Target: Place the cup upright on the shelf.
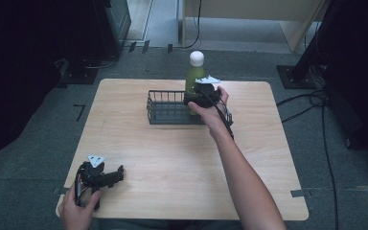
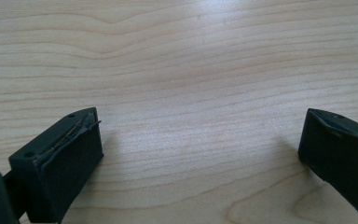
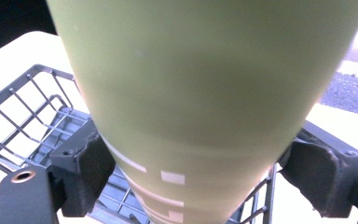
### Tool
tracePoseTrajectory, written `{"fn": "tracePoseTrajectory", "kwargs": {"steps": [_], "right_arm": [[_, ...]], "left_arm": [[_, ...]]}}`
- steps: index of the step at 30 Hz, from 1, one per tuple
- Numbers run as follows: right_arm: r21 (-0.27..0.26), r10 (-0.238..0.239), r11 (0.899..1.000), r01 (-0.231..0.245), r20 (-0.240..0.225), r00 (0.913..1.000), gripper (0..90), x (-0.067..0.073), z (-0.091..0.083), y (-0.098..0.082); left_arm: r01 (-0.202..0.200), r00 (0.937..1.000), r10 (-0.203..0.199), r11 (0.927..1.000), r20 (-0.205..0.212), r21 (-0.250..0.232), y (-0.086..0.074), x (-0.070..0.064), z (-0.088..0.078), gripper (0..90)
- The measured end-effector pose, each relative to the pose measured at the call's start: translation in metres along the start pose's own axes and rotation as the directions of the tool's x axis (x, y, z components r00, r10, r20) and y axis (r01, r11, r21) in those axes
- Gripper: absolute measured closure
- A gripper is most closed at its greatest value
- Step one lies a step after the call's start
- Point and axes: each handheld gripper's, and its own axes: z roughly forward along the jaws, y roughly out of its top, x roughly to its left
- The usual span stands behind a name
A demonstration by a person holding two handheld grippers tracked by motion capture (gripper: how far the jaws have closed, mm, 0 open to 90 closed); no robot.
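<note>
Standing the green bottle (image 3: 200, 93) upright in the wire basket (image 1: 165, 106), my right gripper (image 1: 197, 98) brackets its body, pads just slack. It looks smooth, rigid, top-heavy; mid-body is the grip. My left gripper (image 2: 200, 154) rests released.

No legible text, brand or number anywhere, green bottle (image 3: 205, 107) carries only white bars and blocks near its base, at 6 o'clock, unreadable
</note>
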Motion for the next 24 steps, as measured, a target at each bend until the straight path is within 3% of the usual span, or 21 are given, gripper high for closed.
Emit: {"fn": "tracePoseTrajectory", "kwargs": {"steps": [8, 24], "right_arm": [[0.018, -0.008, 1.0, 0.009, -0.025, 0.9997, 10.9, -0.003, -0.01, -0.003], [-0.012, -0.025, 1.0, 0.025, -0.056, 0.9981, 5.2, -0.005, -0.043, -0.011]], "left_arm": [[0.0, 1.0, 0.0, 1.0, 0.0, 0.0, 0.0, 0.0, 0.0, 0.0], [0.0, 1.0, 0.0, 1.0, 0.0, -0.001, 0.0, 0.0, 0.0, 0.0]]}}
